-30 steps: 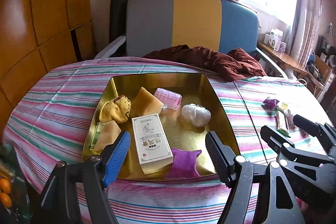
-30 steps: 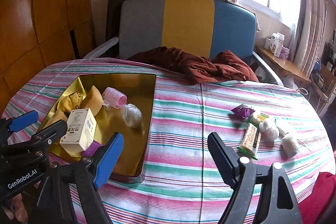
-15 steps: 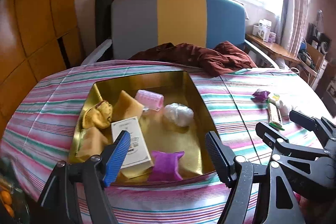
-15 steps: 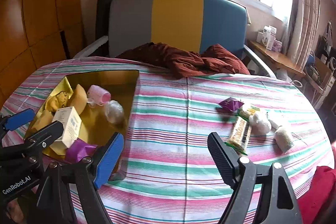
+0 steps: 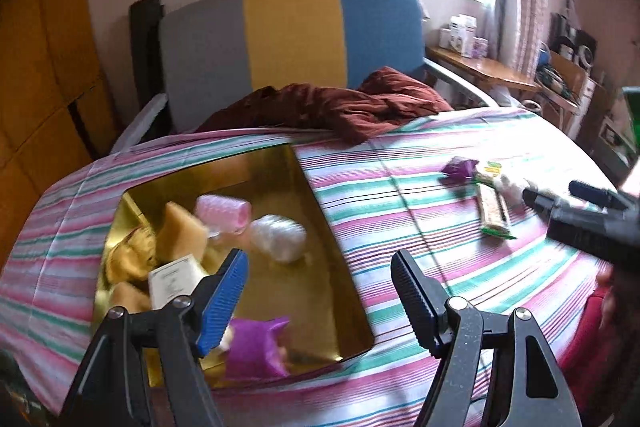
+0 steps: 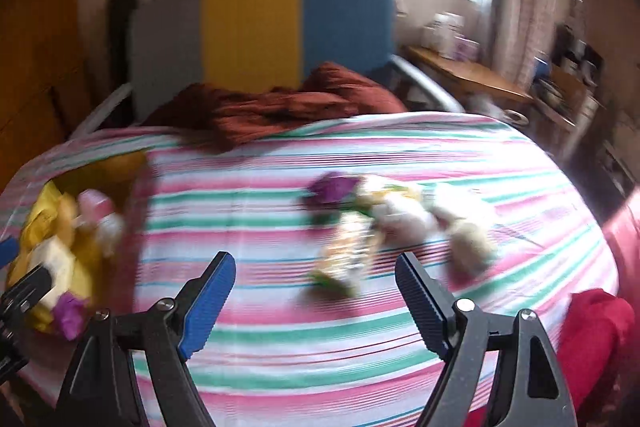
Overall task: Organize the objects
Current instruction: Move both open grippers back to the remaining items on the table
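Striped cloth (image 5: 400, 195) in pink, green and white covered the whole round surface, with a grey, yellow and blue chair (image 5: 292, 39) behind it and a rumpled dark red cloth (image 5: 340, 107) draped over the far edge. On the left side sat a gold tray (image 5: 320, 227), and inside it were a white box (image 5: 172, 281), a couple of yellowish pouches (image 5: 180, 231), a pink roller-looking thing (image 5: 224, 209), a clear wrapped bundle (image 5: 278, 237) and a purple packet (image 5: 256, 349) at the near edge. Well apart from the tray, over on the right, a little loose pile lay on the cloth: a long snack bar (image 5: 494, 209), another purple packet (image 5: 460, 167) and some whitish bits (image 6: 408, 219), pretty blurry in the right view tbh. The left gripper (image 5: 316, 295) hung over the near right corner of the tray, jaws wide apart with nothing between them. The right gripper (image 6: 314, 291) hung over bare cloth just short of the loose pile, jaws also spread wide and holding nothing.
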